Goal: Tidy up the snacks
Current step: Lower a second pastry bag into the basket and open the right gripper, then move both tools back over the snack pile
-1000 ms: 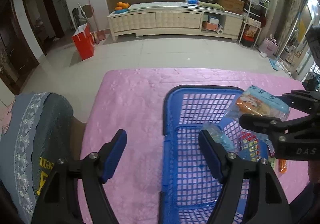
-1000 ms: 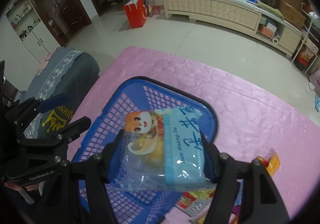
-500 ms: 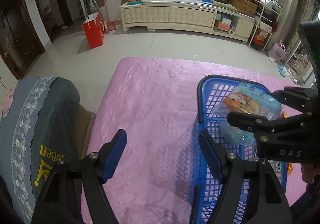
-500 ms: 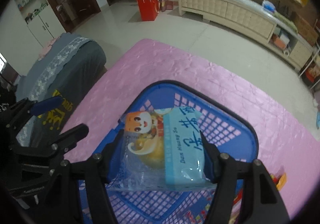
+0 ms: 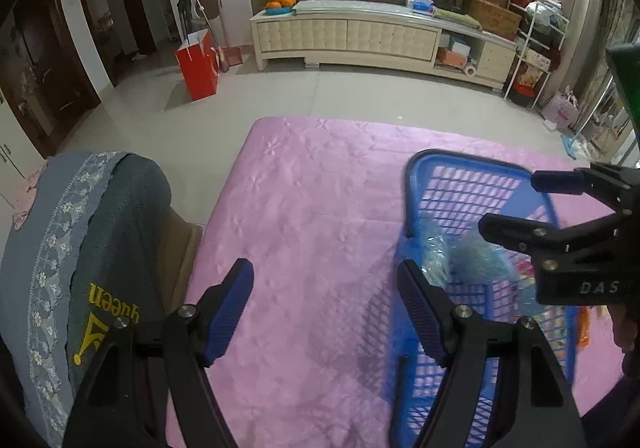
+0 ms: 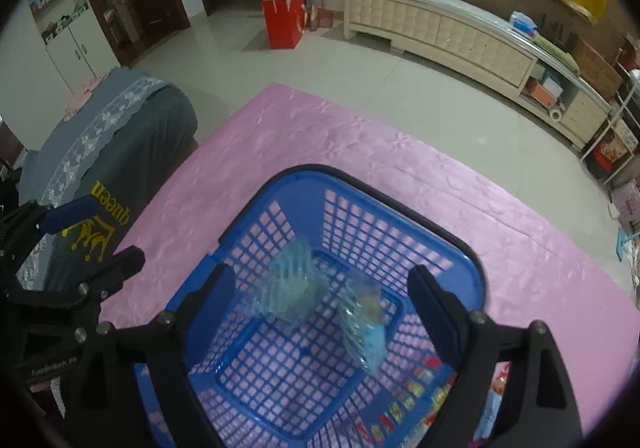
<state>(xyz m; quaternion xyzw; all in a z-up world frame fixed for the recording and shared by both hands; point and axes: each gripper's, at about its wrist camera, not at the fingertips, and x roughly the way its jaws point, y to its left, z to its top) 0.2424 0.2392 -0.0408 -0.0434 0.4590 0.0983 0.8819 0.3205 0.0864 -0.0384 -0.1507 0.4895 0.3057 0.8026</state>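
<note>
**Snack Packet Released Into Basket**

The right gripper (image 6: 318, 312) is positioned directly above the blue basket (image 6: 460, 248), fingers spread wide with nothing between them. Two blurred, clear-and-blue snack packets show inside the basket below it: one (image 6: 290, 288) near the left finger, the other (image 6: 366, 324) nearer the right finger. The blur suggests they are in motion or just settling; whether each has reached the basket floor cannot be determined. Holding the gripper over the centre of the opening keeps a dropped packet away from the rim, so it lands inside the mesh walls rather than on the pink cloth (image 6: 320, 136) covering the tabletop.

The left gripper (image 5: 324, 304) hangs over the pink cloth beside the basket's left wall, fingers apart and holding nothing. One fingertip overlaps the basket edge in the left wrist view, but contact cannot be confirmed. This position keeps it out of the drop path while remaining near enough to steady the basket if required.

More colourful wrappers (image 6: 404, 404) lie on the cloth just outside the basket's near right corner, visible through the mesh. Judged from this layout, sorting is only partly complete; those wrappers are likely the next items for collection.
</note>
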